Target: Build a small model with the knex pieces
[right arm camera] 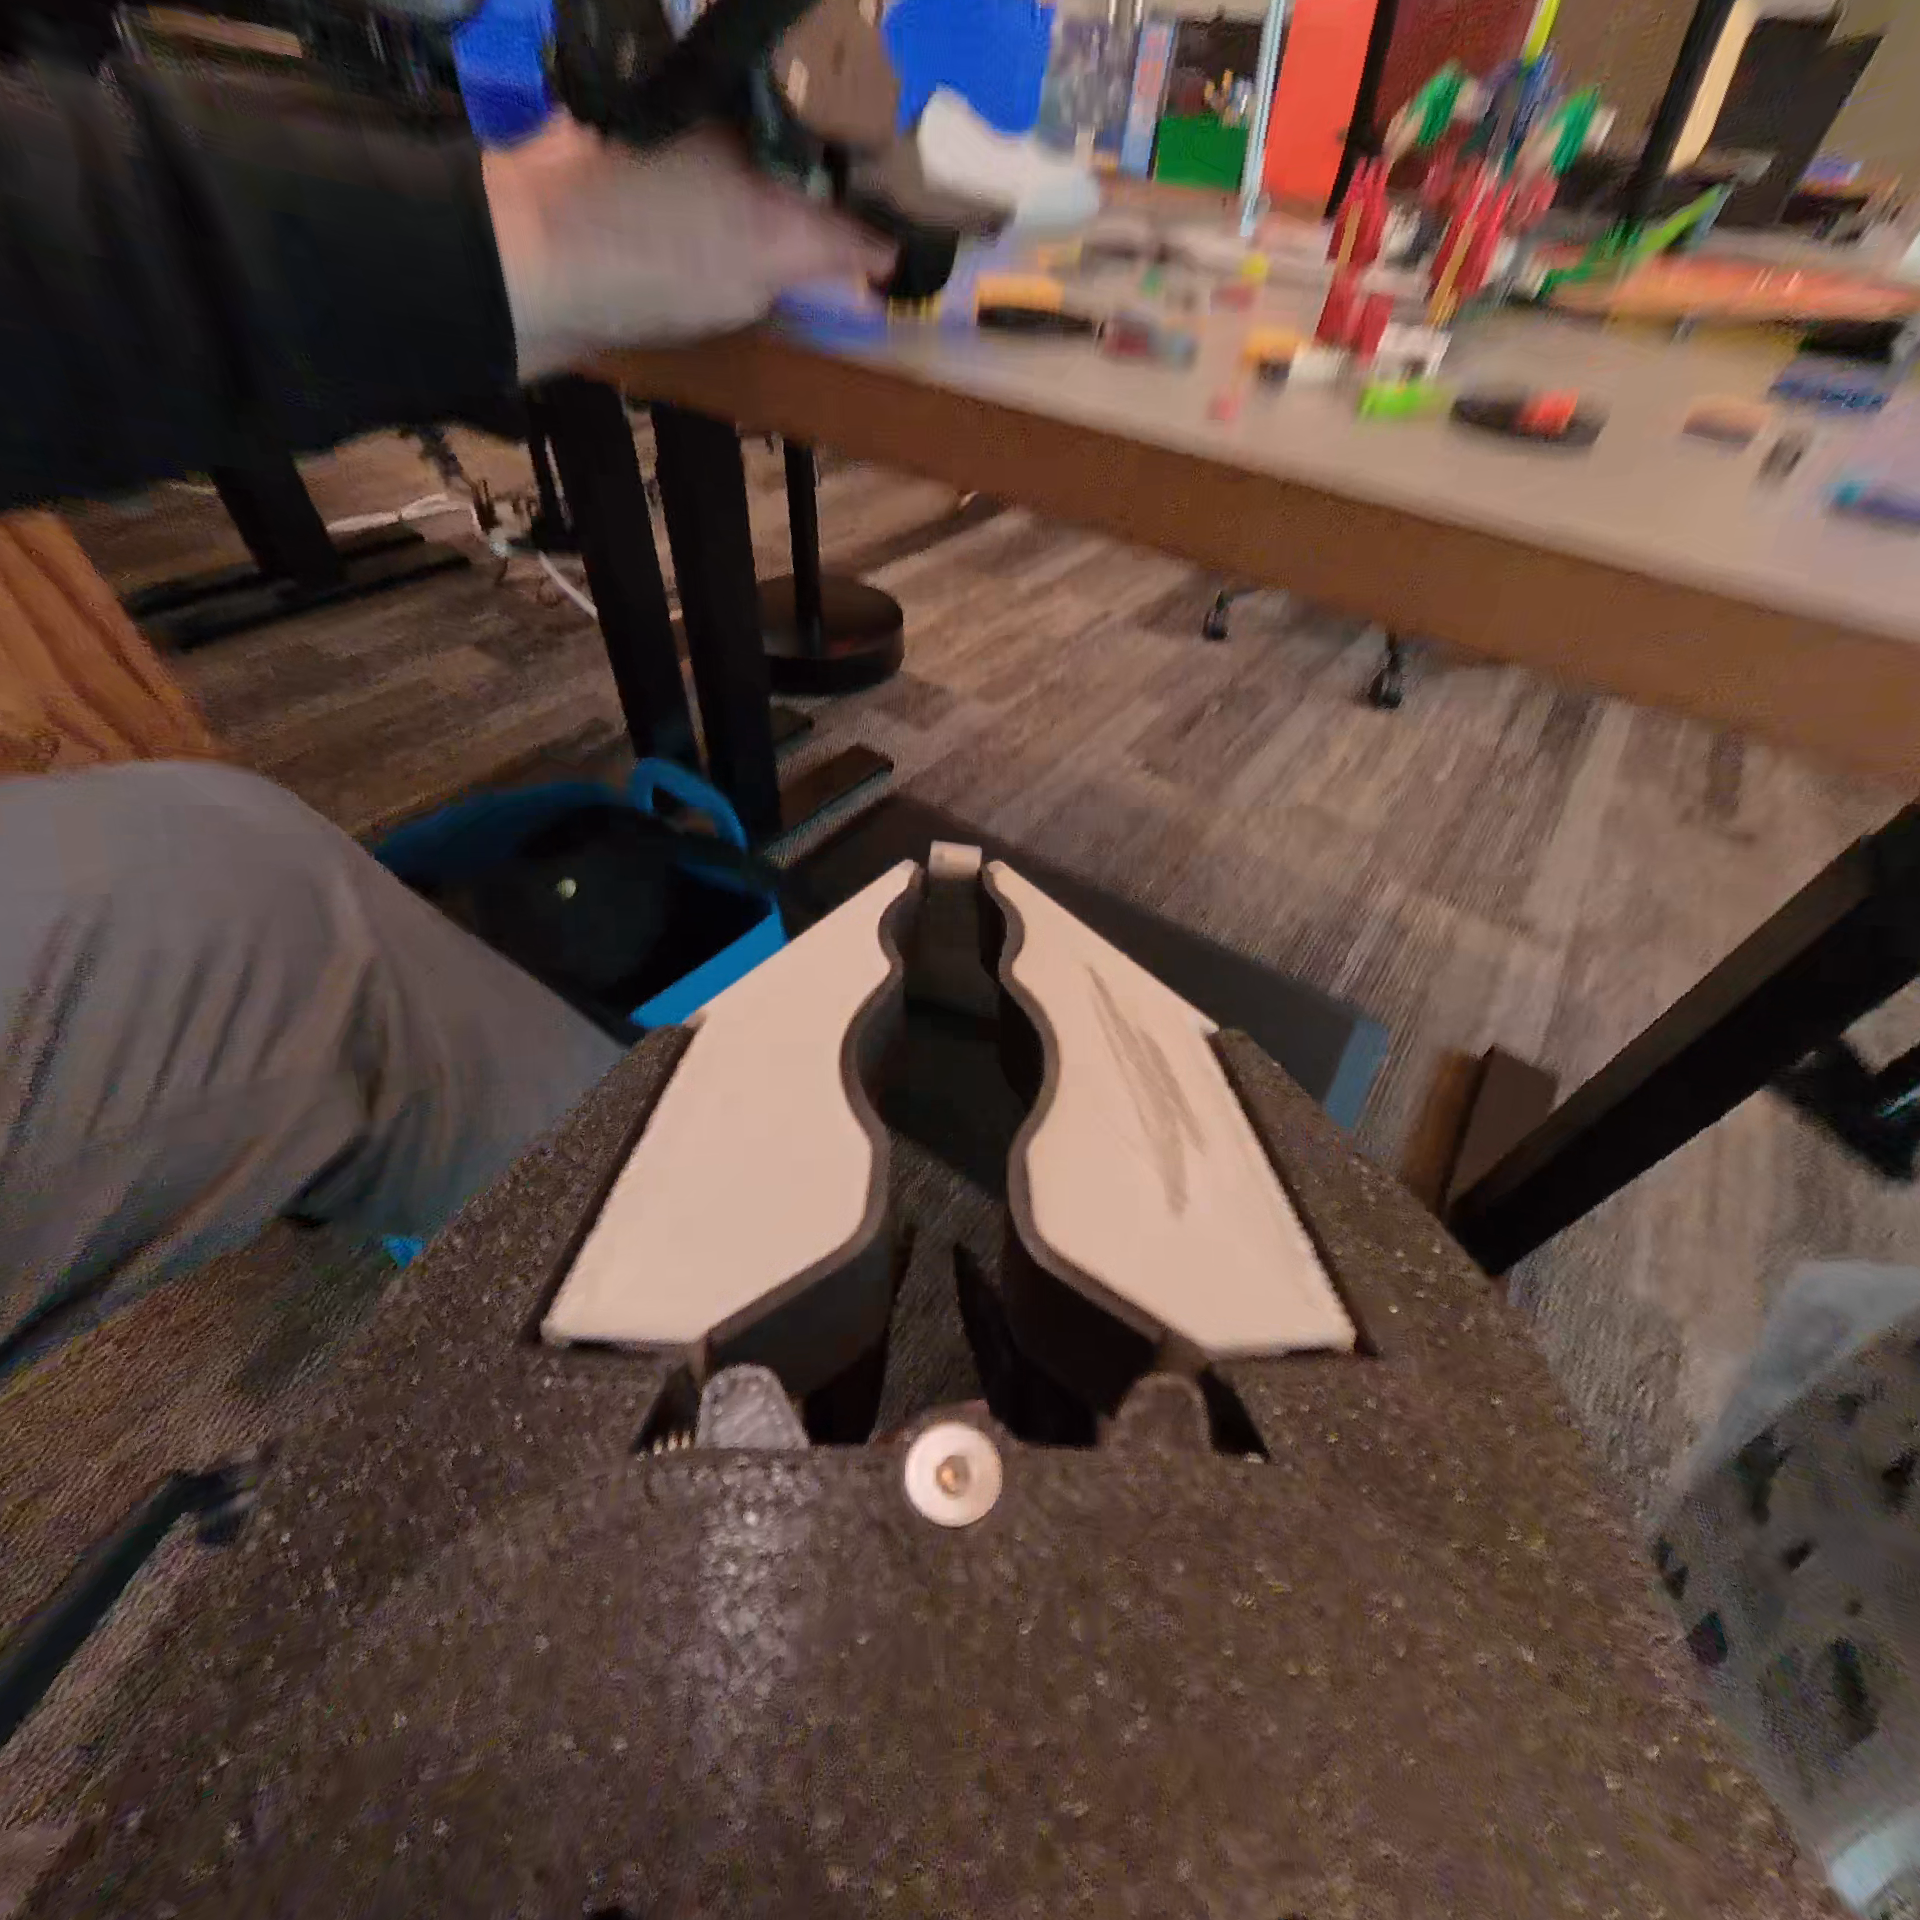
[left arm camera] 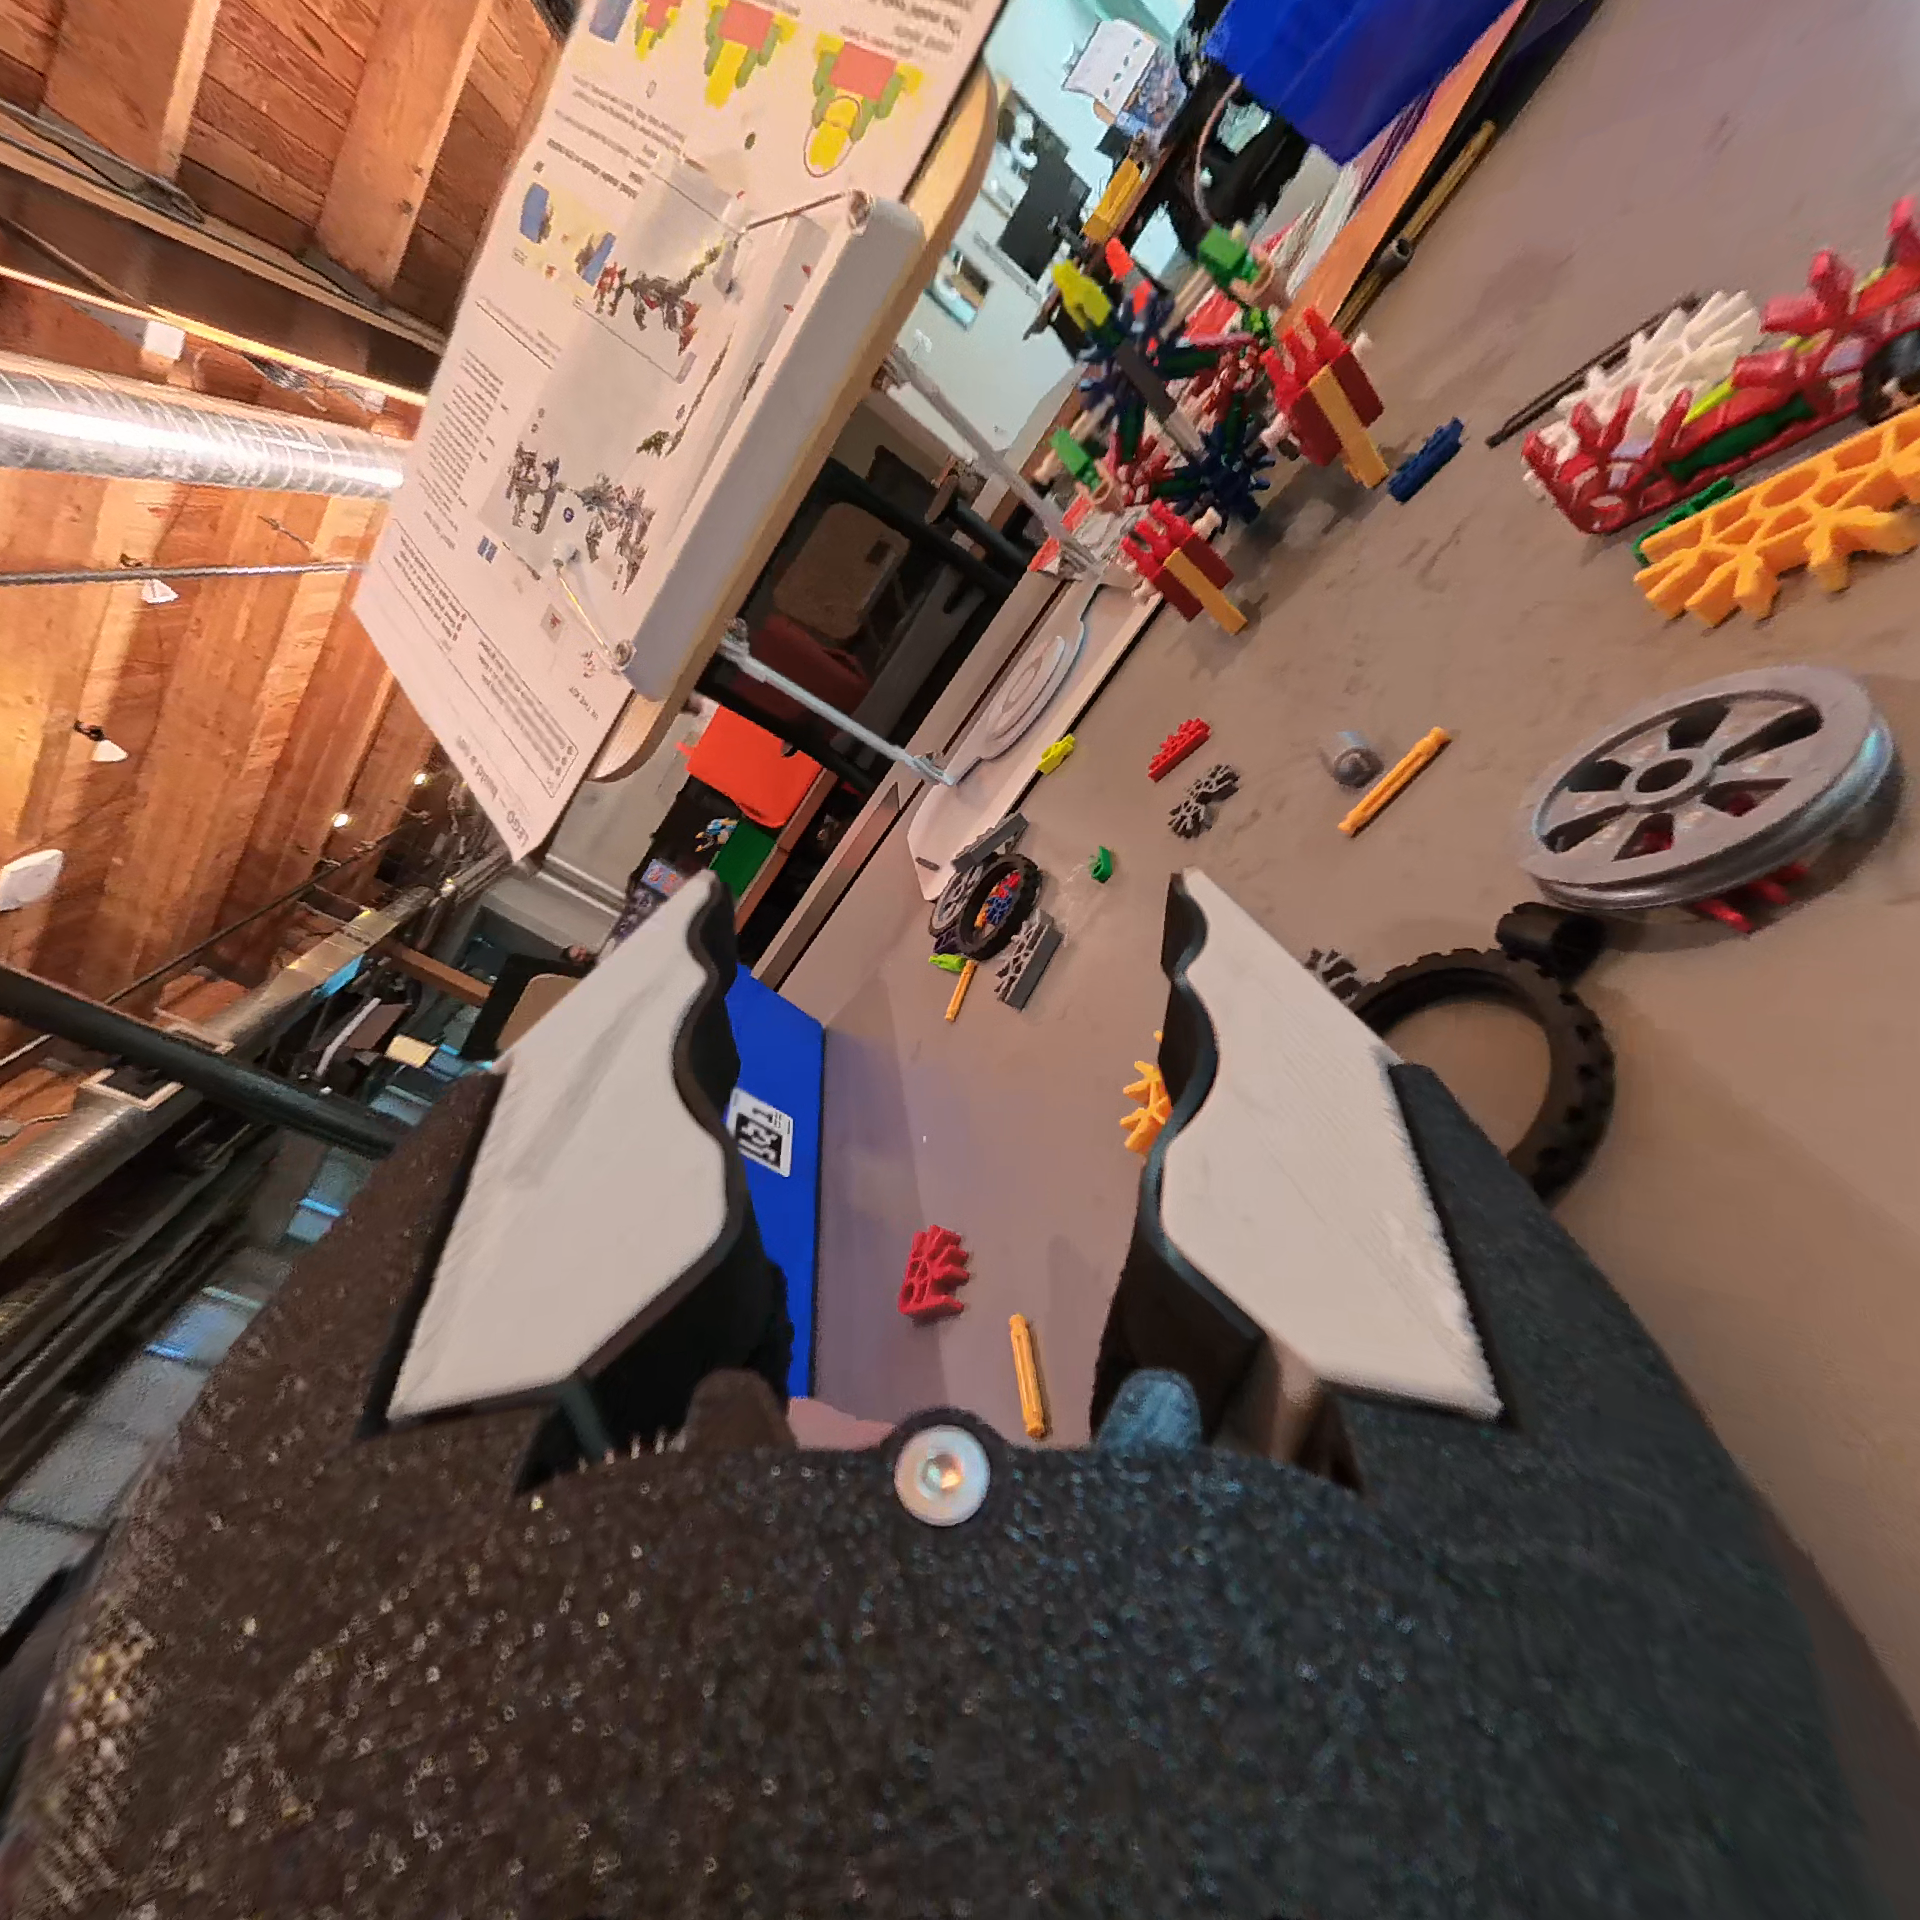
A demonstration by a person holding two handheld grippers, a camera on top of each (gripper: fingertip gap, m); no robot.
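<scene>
Your left tool [left arm camera: 940,1049] gapes empty over the bench [left arm camera: 1403,1143], nearest a light, stiff red connector [left arm camera: 933,1273]; your right tool [right arm camera: 951,883] pinches a small grey piece [right arm camera: 953,914].

Grey table [left arm camera: 1714,1299] strewn with a spoked wheel [left arm camera: 1704,795] (grey), black tyre [left arm camera: 1496,1070].

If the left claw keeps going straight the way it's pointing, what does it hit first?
Probably nothing close: the open left claw points along the grey tabletop; the black tire cluster lies nearest that line, though depth is unclear.
</scene>
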